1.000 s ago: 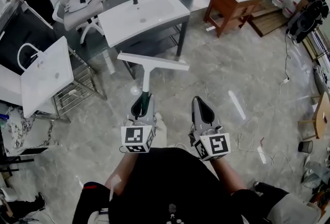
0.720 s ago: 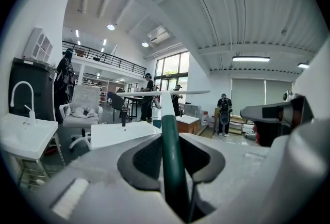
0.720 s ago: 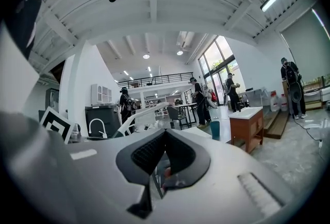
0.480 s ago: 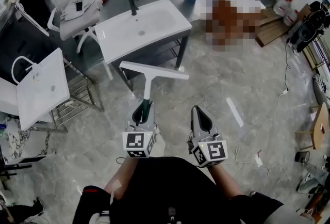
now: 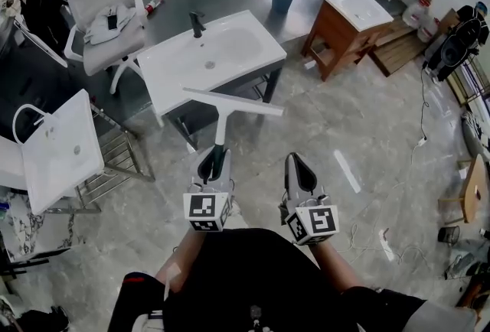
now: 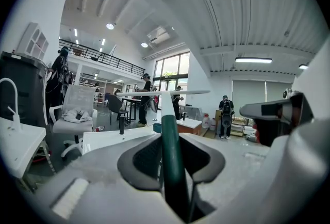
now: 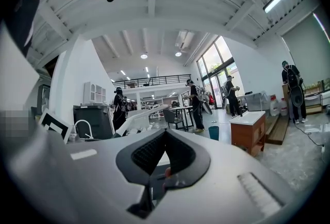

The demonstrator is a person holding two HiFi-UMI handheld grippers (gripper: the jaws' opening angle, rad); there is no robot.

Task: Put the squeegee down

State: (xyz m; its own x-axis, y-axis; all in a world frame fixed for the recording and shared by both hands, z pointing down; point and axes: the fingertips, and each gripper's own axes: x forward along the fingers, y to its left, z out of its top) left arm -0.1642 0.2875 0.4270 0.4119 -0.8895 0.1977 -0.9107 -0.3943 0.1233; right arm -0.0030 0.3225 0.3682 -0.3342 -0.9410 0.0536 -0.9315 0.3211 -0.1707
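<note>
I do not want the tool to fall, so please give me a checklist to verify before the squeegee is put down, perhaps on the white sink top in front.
1. Grip: left gripper is closed on the squeegee at its green handle. Ok.
2. Squeegee attitude: blade roughly level, touching nothing. Ok.
3. Right gripper: jaws together, nothing between them. Ok.
4. Landing place: white sink top shows bare flat areas; only the faucet stands at its back. Ok.
5. Blade already above the sink top: cannot tell.
</note>
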